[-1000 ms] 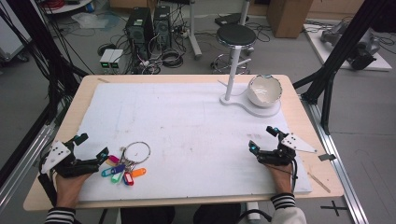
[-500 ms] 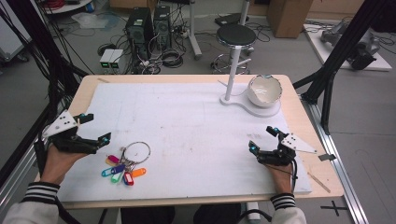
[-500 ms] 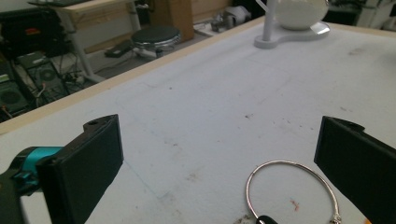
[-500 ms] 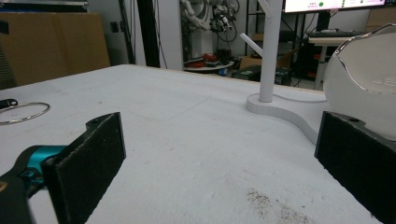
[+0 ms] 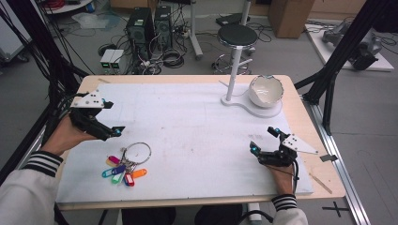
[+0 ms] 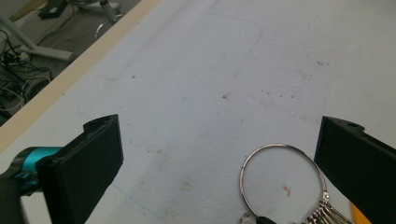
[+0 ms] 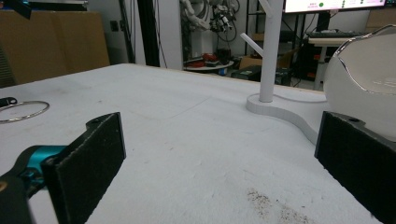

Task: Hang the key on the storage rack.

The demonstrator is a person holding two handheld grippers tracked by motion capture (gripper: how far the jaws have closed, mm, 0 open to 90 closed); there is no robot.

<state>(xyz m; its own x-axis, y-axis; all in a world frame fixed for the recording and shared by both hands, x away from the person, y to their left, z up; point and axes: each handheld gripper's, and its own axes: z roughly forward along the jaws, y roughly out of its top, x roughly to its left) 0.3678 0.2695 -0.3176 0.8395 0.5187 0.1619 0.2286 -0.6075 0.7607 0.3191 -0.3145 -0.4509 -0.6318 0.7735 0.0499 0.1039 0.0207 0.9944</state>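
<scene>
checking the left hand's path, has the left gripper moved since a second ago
Yes. In the high view the left gripper has lifted off the key ring and moved away from the person, toward the far left table edge. The keys stayed put.

Beyond my left claw (image 5: 109,118) I see a grey floor (image 5: 197,65) strewn with cables, two computer towers (image 5: 151,26), a black stool (image 5: 237,35), and cardboard boxes (image 5: 291,14).

A white bowl (image 5: 265,90) sits on a white stand (image 5: 233,65) at the worktop's (image 5: 197,126) far right; a black stool (image 5: 237,35) stands behind it.
</scene>
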